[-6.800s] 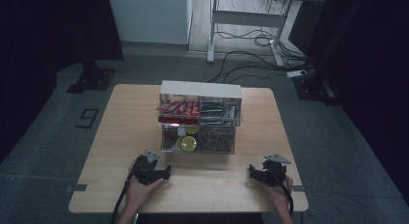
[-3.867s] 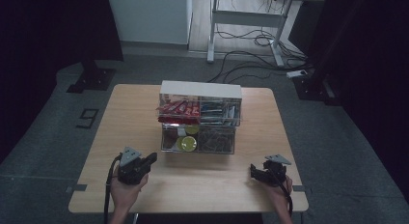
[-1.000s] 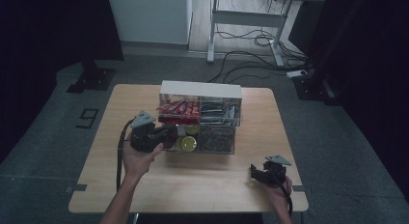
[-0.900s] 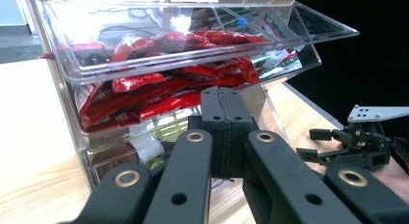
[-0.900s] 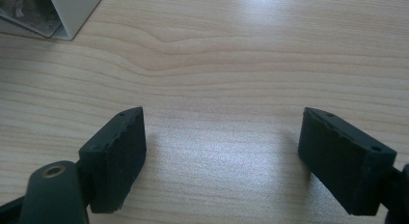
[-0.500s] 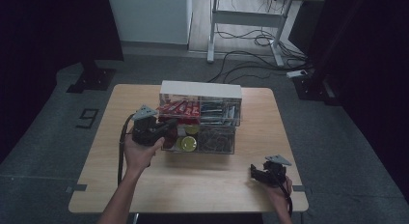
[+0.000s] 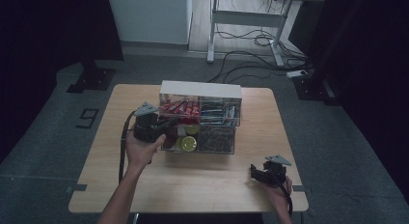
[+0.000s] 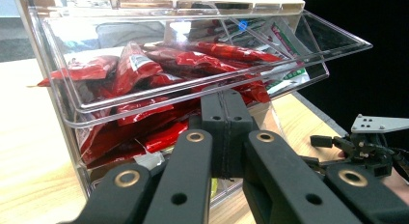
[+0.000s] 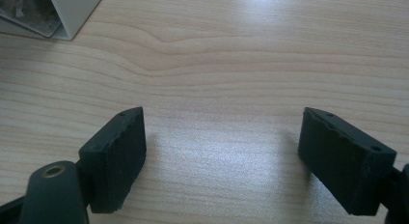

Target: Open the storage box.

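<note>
— At the left front corner of the clear organizer [image 7: 200,118], what is the left gripper [image 7: 166,126] doing?

— Its jaws are pressed flat together with nothing between them, and their tips sit just under the tilted clear lid [image 8: 193,74] of the upper left compartment. In the left gripper view the lid [image 8: 193,74] slopes up and outward, its front lip above the closed tips, with the red packets [image 8: 159,69] heaped behind it.

— So which step is this?

— I judge it to be the opening of that compartment: the closed jaws work as a wedge or a finger under the lip. Whether they actually touch the plastic I cannot tell.

— And the right gripper [image 7: 255,173]?

— Parked near the right front corner of the table [image 7: 217,185], well apart from the organizer. Its jaws stand wide apart over bare wood, holding nothing.

— What does the next move call for?

— Probably lifting the lid further until it stays up, then parting the left jaws to pick a red packet. The lid looks light and slippery, so it could drop back; the idle right gripper might come over to steady the box, which stands in the middle of the table.
</note>
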A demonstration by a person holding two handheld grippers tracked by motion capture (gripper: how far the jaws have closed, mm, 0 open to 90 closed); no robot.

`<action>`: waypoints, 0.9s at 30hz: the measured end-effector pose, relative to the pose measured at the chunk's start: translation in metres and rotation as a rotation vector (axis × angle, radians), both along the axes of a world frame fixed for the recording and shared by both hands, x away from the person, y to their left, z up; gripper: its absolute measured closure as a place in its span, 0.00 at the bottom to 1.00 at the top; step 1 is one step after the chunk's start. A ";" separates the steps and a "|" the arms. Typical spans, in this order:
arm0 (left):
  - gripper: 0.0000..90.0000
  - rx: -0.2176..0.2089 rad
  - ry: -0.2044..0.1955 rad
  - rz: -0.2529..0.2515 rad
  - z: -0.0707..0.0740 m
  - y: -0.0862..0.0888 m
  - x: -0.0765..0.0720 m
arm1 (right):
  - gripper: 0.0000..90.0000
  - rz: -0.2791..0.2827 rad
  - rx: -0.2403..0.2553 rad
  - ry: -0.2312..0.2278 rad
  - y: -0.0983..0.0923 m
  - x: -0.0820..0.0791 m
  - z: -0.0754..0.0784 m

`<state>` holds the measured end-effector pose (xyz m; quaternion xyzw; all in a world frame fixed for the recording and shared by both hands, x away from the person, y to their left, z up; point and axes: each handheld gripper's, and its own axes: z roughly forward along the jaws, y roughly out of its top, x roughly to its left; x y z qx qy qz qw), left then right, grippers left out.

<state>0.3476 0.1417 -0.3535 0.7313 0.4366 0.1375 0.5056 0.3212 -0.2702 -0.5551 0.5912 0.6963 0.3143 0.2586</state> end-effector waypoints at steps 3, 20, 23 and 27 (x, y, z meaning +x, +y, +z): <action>1.00 -0.001 -0.004 0.001 0.002 0.000 0.000 | 0.19 0.000 0.000 0.000 0.000 0.000 0.000; 1.00 -0.013 -0.019 0.004 0.016 0.000 0.003 | 0.19 0.000 -0.001 -0.001 0.000 0.000 0.000; 1.00 -0.013 -0.021 0.005 0.019 0.000 0.004 | 0.19 0.002 -0.002 0.000 0.000 0.000 0.000; 1.00 -0.022 -0.024 0.006 0.022 0.000 0.005 | 0.19 0.003 -0.002 -0.001 0.000 0.000 0.000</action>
